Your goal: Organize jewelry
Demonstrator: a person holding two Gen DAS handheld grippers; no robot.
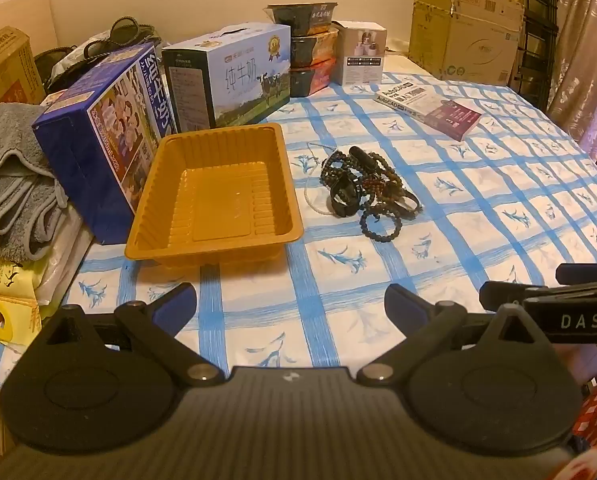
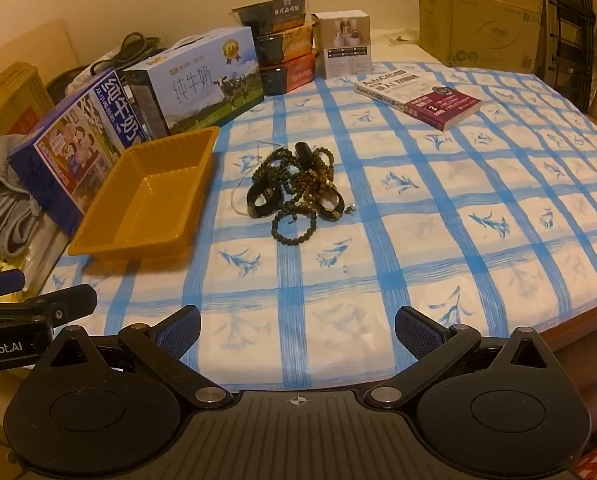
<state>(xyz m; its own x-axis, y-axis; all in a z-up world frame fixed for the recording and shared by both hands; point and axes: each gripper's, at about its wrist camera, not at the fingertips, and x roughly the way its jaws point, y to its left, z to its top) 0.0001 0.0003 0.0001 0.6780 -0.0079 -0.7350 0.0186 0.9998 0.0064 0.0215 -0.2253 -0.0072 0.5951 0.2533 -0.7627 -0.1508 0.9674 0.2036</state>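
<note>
A tangled pile of jewelry (image 1: 364, 186) (image 2: 298, 190), made of dark bead bracelets, bangles and a thin pale chain, lies on the blue-checked tablecloth (image 1: 478, 216) (image 2: 438, 208). Just left of it stands an orange plastic tray (image 1: 218, 192) (image 2: 146, 196) with nothing in it. My left gripper (image 1: 290, 304) hangs open over the table's near edge, in front of the tray, nothing between its fingers. My right gripper (image 2: 296, 326) is open too, near the front edge, short of the pile. Each gripper's side shows at the edge of the other's view.
Two milk cartons (image 1: 110, 128) (image 2: 202, 80) stand behind the tray, with stacked food bowls (image 2: 284, 50) and a small white box (image 2: 346, 46) further back. A book (image 1: 430, 106) (image 2: 418, 98) lies at the back right. Grey towels (image 1: 10, 176) and bags sit at the left; cardboard boxes (image 1: 466, 28) stand behind.
</note>
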